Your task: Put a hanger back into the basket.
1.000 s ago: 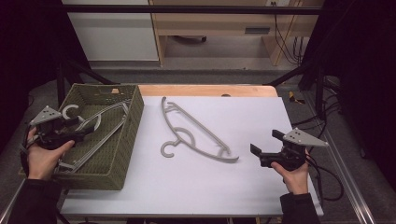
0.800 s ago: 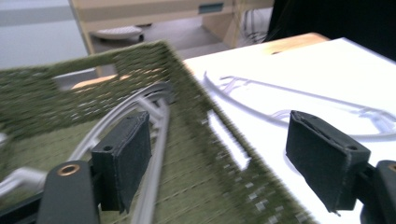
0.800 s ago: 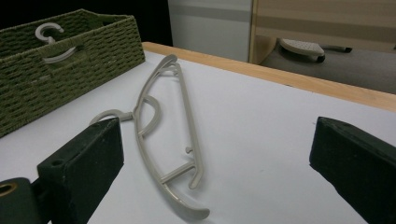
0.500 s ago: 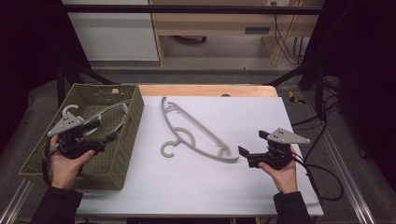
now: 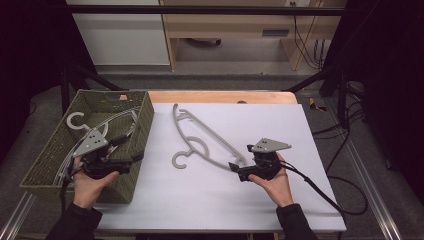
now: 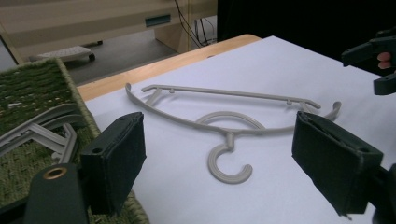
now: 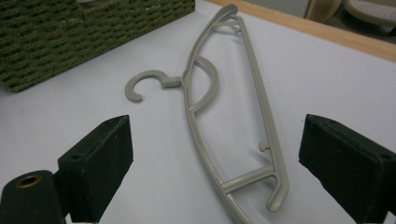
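Grey plastic makes up the one hanger (image 5: 200, 139) lying flat on the white table (image 5: 320, 130), its hook (image 5: 179, 160) curling toward the person's side and its far end pointing to the back edge. More grey hangers (image 5: 107, 122) lie in the single green woven basket (image 5: 145, 120) at the table's left; their bars overlap, so an exact count is hard to make out, though one hook sticks up near the basket's far left corner.

There are two tools. The left tool (image 5: 131, 150) is held over the basket's right wall, and in the left gripper view its jaws stand wide apart, empty, framing the loose hanger (image 6: 233, 116) ahead. The right tool (image 5: 239, 170) sits at the hanger's near end; in the right gripper view its jaws are also spread wide and empty, with that end of the hanger (image 7: 243, 116) lying on the table between them, touching neither pad.

The lower part of the basket's hangers is hidden under the left hand and its grey plate. The hanger's nearest tip is cut off at the bottom of the right gripper view.

Compared with a second ago, the left tool has moved from the basket's left side across to its right wall, and the right tool has come in from the table's right edge to the hanger's end. The hanger itself has not shifted.
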A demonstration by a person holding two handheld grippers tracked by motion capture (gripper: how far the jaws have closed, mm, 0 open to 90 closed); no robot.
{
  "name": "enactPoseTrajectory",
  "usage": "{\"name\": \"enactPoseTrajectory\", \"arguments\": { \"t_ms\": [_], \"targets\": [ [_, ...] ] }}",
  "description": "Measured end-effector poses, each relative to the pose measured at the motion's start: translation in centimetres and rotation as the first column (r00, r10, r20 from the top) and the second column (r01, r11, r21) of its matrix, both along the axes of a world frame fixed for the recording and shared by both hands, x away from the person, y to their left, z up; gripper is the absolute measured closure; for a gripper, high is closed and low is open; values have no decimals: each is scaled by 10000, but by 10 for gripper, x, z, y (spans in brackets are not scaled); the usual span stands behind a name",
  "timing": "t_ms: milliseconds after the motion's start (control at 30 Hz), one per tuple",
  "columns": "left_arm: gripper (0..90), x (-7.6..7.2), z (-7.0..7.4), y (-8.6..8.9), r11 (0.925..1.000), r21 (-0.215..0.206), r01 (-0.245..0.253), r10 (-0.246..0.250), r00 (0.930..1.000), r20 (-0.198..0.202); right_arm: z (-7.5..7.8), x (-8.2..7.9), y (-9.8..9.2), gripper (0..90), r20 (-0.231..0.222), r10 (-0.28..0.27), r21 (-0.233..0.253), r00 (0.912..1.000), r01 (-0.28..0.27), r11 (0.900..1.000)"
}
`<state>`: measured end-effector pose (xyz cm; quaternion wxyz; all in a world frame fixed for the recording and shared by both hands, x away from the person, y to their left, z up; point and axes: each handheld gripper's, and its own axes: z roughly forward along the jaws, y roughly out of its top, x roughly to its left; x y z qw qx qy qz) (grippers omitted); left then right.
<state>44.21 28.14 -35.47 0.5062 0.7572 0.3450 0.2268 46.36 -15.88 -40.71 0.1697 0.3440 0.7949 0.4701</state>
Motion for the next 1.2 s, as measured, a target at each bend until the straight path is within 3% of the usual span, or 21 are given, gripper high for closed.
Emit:
{"name": "enactPoseTrajectory", "arguments": {
  "t_ms": [100, 200, 267, 400, 500, 600, 700, 800, 900, 967, 1100, 1200],
  "targets": [
    [176, 2, -2, -7, 9995, 275, 126, -122, 9998, -134, -7, 5, 6, 116, -217, -25, -125, 9998, 23, 9999],
    [177, 3, 1, -11, 9998, 134, 166, -165, 9999, -47, -14, 9, 12, 132, -406, 94, -151, 9991, -101, 9998],
    [173, 2, 7, -15, 9992, 396, -81, 75, 9999, 154, -17, 13, 16, 142, -461, 244, -327, 9986, -259, 9991],
    [182, -2, 10, -19, 9996, -175, 215, -212, 9997, 141, -22, 17, 25, 175, -611, 309, -562, 9977, -344, 9978],
    [182, -6, 8, -28, 9993, 240, 303, -309, 9993, 229, -28, 21, 31, 215, -774, 395, -704, 9962, -450, 9965],
    [182, -9, 6, -35, 9982, 500, 336, -350, 9990, 274, -36, 24, 37, 279, -1103, 496, -922, 9927, -600, 9939],
    [184, -10, 3, -38, 9981, 420, 451, -459, 9988, 191, -44, 30, 43, 343, -1416, 607, -1160, 9881, -775, 9902],
    [187, -11, -2, -43, 9973, 545, 483, -489, 9988, 84, -52, 36, 51, 411, -1747, 702, -1651, 9821, -995, 9812],
    [187, -12, -5, -47, 9962, 652, 581, -587, 9983, 69, -60, 40, 55, 485, -2097, 715, -1793, 9752, -1102, 9776],
    [187, -12, -6, -50, 9956, 696, 634, -639, 9980, 38, -62, 42, 54, 534, -2123, 598, -2141, 9754, -1061, 9710],
    [188, -11, -11, -53, 9942, 816, 705, -696, 9975, -137, -63, 45, 54, 617, -2405, 492, -2115, 9694, -1019, 9721],
    [190, -10, -14, -54, 9934, 868, 744, -725, 9970, -254, -65, 46, 53, 680, -2221, 541, -2329, 9735, -1069, 9666]
  ]
}}
